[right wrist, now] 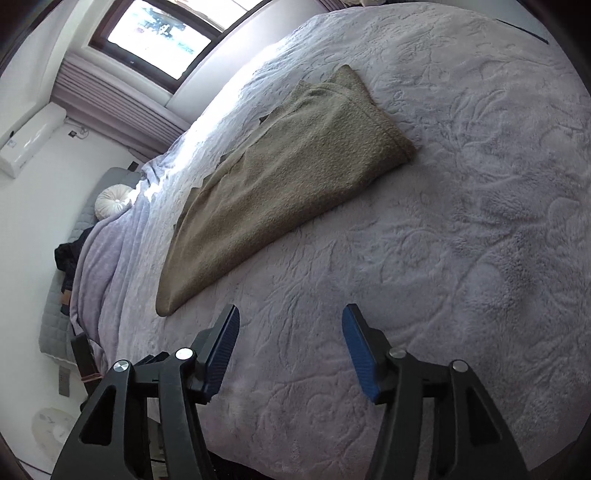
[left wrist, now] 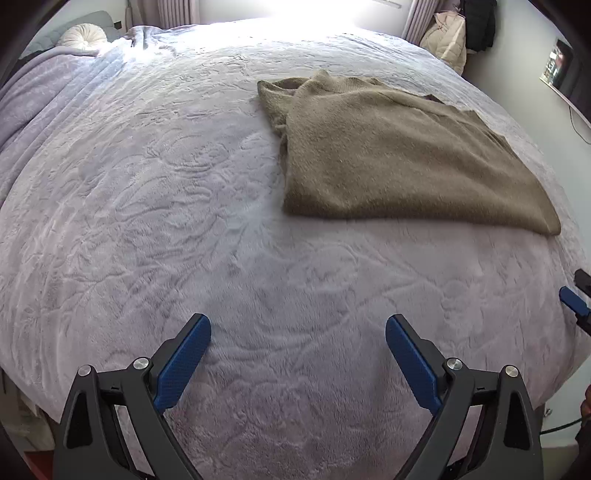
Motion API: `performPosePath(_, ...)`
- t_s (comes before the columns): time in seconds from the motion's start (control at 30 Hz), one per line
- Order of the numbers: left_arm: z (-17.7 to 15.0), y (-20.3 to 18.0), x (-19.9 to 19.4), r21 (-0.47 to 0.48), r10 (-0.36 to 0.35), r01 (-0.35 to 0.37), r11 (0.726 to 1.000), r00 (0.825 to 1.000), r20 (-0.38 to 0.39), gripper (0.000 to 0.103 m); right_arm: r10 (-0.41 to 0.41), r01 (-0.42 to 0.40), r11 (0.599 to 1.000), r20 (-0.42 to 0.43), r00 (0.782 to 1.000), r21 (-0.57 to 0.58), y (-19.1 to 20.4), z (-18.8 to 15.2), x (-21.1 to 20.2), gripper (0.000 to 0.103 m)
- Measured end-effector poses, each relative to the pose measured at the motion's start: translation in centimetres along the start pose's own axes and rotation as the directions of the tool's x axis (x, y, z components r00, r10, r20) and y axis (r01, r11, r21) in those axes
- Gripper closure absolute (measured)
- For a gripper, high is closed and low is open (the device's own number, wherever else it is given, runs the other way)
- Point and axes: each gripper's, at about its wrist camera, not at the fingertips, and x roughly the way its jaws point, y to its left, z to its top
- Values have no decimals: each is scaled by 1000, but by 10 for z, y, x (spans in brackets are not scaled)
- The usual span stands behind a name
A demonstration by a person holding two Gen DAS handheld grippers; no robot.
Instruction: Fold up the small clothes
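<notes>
Sweater lies folded on bed, beyond both grippers | left gripper wide, empty | right gripper parted, empty | I'd next grip its near hem at both corners evenly.

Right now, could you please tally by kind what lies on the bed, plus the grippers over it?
Sweater: 1, tan, folded, on the blanket
Round cushion: 1, white, by the headboard
Grippers: 2, left gripper and right gripper, both open, nothing between the jaws
Total: 4
</notes>
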Motion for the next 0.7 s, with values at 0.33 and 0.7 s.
performPosePath(0.33,-19,-4,0,25,-11,11,1000,1000,7,1,-136,125,950,-21,990,-286,49,-35,1,16)
performPosePath(0.7,-25,-1,8,25,-13,13,1000,1000,6,1,-168,131,938,-87,982,-322,63,-61,22,16)
